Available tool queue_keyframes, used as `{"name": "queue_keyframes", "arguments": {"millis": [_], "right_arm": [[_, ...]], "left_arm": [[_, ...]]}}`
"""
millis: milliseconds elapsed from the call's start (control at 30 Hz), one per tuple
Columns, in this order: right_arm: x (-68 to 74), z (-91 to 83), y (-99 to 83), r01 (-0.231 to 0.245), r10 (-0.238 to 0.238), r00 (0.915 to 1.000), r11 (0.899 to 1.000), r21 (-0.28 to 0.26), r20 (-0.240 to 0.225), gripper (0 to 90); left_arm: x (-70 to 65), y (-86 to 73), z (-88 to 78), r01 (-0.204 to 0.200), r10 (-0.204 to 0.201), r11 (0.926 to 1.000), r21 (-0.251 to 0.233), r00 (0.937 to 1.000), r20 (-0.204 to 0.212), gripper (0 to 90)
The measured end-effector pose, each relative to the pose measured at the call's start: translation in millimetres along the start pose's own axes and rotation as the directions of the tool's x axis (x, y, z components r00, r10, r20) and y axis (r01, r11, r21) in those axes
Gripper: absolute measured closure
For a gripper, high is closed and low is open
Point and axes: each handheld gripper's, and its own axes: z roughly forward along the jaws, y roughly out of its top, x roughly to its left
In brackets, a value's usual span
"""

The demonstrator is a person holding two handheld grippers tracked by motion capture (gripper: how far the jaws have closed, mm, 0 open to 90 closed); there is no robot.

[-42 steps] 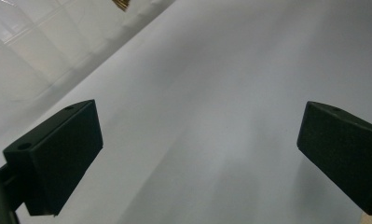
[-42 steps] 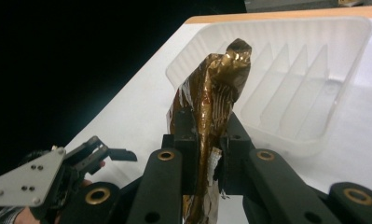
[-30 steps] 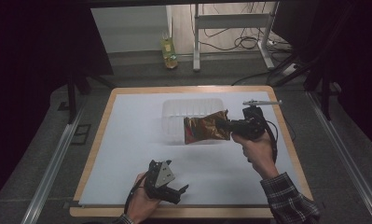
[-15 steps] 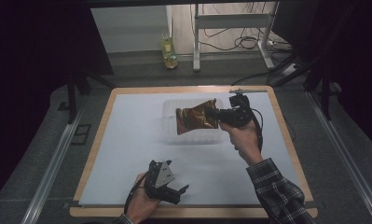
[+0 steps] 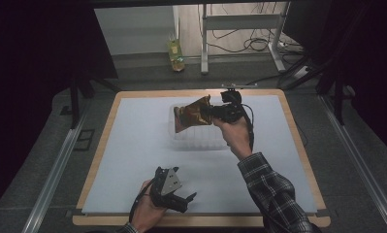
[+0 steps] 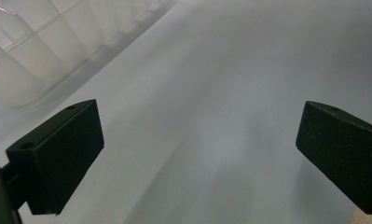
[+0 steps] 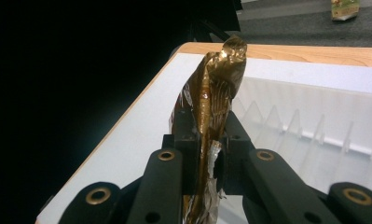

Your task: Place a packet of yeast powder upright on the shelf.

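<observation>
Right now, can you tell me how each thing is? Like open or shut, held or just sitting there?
Right gripper: shut on the gold packet.
Gold packet: crinkled, held up above the clear tray.
Clear tray: sitting on the white mat, looks empty.
Left gripper: open, holding nothing, low near the table's front edge.

gold-brown foil packet [image 5: 191, 115], black claw [image 7: 207, 158], plaid sleeve [image 5: 273, 194], white mat [image 5: 133, 145]

Grey floor [image 5: 45, 160] around the table [image 5: 288, 104], dark drapes [image 5: 40, 43], metal frame legs [image 5: 204, 43] and cables [image 5: 239, 46] beyond.
</observation>
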Motion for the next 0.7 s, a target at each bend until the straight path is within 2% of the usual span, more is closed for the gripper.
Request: {"name": "queue_keyframes", "arguments": {"millis": [233, 433, 700], "right_arm": [[3.6, 20.6, 3.1, -0.006, 0.006, 0.9998, 1.0, 0.01, 0.021, 80.0], [8.6, 34.2, 3.4, 0.012, -0.013, 0.9993, 1.0, 0.023, 0.036, 79.3], [11.6, 48.9, 5.9, 0.015, -0.016, 0.9992, 0.999, 0.032, 0.037, 77.5]], "left_arm": [[0.1, 0.1, -0.5, -0.002, 0.002, 1.0, -0.001, 1.0, 0.005, 0.6], [-0.1, 0.2, -0.3, -0.001, 0.001, 1.0, -0.001, 1.0, 0.006, 0.6], [0.1, 0.1, -0.4, -0.002, 0.002, 1.0, 0.0, 1.0, 0.009, 0.6]]}}
